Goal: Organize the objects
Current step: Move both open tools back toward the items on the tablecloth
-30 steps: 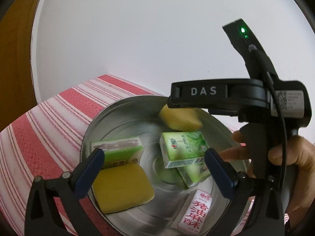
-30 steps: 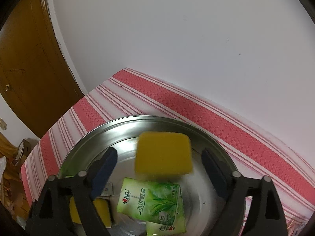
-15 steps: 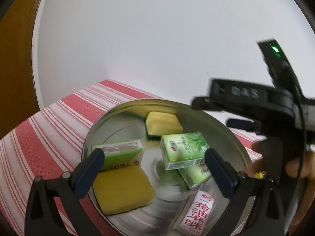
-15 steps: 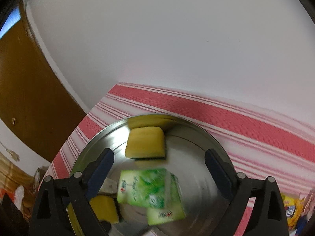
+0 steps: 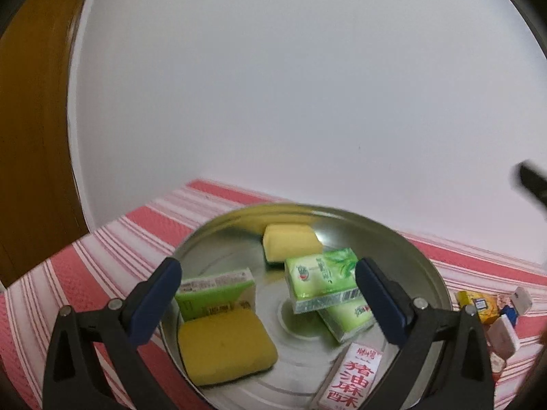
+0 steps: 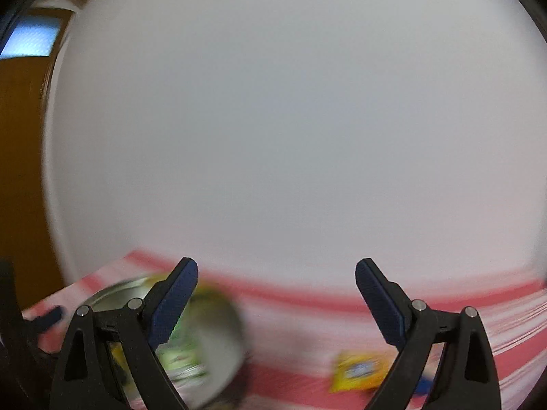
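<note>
A round metal basin (image 5: pixel 417 249) stands on a red-and-white striped cloth (image 5: pixel 102 249). In it lie a yellow sponge (image 5: pixel 225 345) at the front, a second yellow sponge (image 5: pixel 290 241) at the back, green tea boxes (image 5: pixel 321 282), a green-and-white box (image 5: pixel 215 292) and a white packet with red characters (image 5: pixel 355 376). My left gripper (image 5: pixel 266 294) is open and empty above the basin. My right gripper (image 6: pixel 275 294) is open and empty, off to the right of the basin (image 6: pixel 218 328); its view is blurred.
A yellow packet (image 5: pixel 477 304) and small white items (image 5: pixel 502 336) lie on the cloth right of the basin. The yellow packet (image 6: pixel 355 370) shows low in the right wrist view. A white wall stands behind; a brown door (image 5: pixel 30 136) is at the left.
My right gripper let go of a yellow sponge, which now lies at the back of the basin, then swung away to the right. The left gripper stayed open over the basin.
</note>
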{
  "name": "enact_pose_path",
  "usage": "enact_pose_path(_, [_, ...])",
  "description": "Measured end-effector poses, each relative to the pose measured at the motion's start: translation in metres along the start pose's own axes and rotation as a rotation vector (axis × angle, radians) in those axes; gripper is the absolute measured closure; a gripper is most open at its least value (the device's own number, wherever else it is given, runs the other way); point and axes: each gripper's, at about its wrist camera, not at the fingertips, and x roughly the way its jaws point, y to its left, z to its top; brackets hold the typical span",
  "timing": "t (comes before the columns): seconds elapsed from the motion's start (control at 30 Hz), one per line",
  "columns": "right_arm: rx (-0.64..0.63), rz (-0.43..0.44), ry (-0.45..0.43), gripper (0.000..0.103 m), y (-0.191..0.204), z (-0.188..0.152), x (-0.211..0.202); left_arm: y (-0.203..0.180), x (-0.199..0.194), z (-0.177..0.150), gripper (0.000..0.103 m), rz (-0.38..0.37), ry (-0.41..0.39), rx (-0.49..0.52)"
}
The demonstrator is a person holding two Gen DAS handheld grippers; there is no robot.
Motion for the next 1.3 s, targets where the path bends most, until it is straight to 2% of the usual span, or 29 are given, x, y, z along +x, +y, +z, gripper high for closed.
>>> enact_pose_path(0.03, [-0.015, -0.068, -0.062, 0.0, 0.0, -0.003, -0.013, -0.002, -0.002, 0.0, 0.0, 0.011, -0.018, 0.01])
enact_pose_path(0.07, [-0.02, -0.114, -0.076, 0.0, -0.001, -0.007, -0.018, -0.004, -0.004, -0.001, 0.0, 0.023, -0.038, 0.026])
enact_pose_path(0.17, [-0.016, -0.103, 0.019, 0.0, -0.005, -0.017, -0.013, -0.01, -0.005, -0.003, 0.0, 0.046, -0.059, 0.055])
enact_pose_path(0.27, [0.045, -0.076, -0.035, 0.0, -0.021, -0.031, -0.03, -0.018, -0.003, -0.006, 0.0, 0.068, -0.052, 0.099])
enact_pose_path(0.37, [0.06, -0.065, -0.02, 0.0, -0.034, -0.035, -0.034, -0.022, -0.003, -0.006, 0.0, 0.061, -0.047, 0.121])
enact_pose_path(0.47, [0.046, -0.097, -0.036, 0.0, -0.061, -0.038, -0.044, -0.022, -0.009, -0.007, 0.0, 0.051, -0.063, 0.118])
enact_pose_path(0.6, [0.028, -0.164, -0.015, 0.0, -0.092, -0.046, -0.053, -0.024, -0.015, -0.009, 0.0, 0.019, -0.06, 0.093])
enact_pose_path(0.7, [0.032, -0.212, -0.006, 0.0, -0.115, -0.05, -0.063, -0.034, -0.021, -0.011, 0.0, 0.002, -0.082, 0.12])
enact_pose_path(0.93, [0.001, -0.272, 0.01, 0.0, -0.155, -0.057, -0.065, -0.08, -0.046, -0.024, 0.0, -0.161, -0.132, 0.255])
enact_pose_path(1.03, [-0.005, -0.296, 0.019, 0.0, -0.164, -0.059, -0.062, -0.105, -0.057, -0.031, 0.0, -0.285, -0.1, 0.305])
enact_pose_path(1.2, [0.049, -0.325, 0.021, 0.0, -0.188, -0.06, -0.071, -0.155, -0.063, -0.043, 0.0, -0.412, -0.038, 0.429])
enact_pose_path(1.3, [0.087, -0.342, 0.012, 0.0, -0.2, -0.062, -0.07, -0.179, -0.061, -0.055, 0.0, -0.493, 0.052, 0.501])
